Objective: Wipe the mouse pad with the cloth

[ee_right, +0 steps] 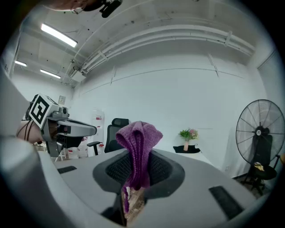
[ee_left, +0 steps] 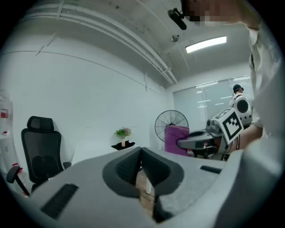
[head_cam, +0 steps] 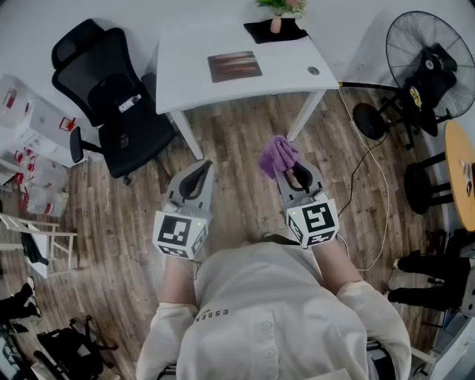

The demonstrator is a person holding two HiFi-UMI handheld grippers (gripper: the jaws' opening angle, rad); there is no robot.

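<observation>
- Between the jaws of the right gripper (ee_right: 139, 168) sits the purple knitted cloth (ee_right: 138, 140). The jaws are pinched on a fold of it, and a loose bunch rises above the tips.
- On the person's other side, the left gripper (ee_left: 141, 161) has its jaws pressed together with nothing between them.
- Well ahead of both grippers, the dark reddish-brown rectangular mouse pad (head_cam: 234, 65) lies flat on the white rectangular desk (head_cam: 185, 78). The cloth is not yet near it; both grippers hang over the wooden floor, short of the desk.
- Handling, as I judge it:
  - The cloth looks soft, light and limp, so it should drape and fold under any pressure.
  - The present hold on a fold looks secure enough, and the free bunch beyond the tips is the part to press onto the pad.
  - The pad looks thin and flexible, and it may slide on the smooth desk top.
  - If the pad slides, pinning 1 corner or edge with the idle gripper would steady it.
- Count:
  - 1 cloth
  - 1 mouse pad
  - 2 grippers
  - 1 desk
  - 1 black office chair (head_cam: 111, 104) at the desk's left
  - 1 black standing fan (head_cam: 430, 63) at the right
  - 1 small potted plant in a pink vase (head_cam: 276, 21) at the desk's far edge
</observation>
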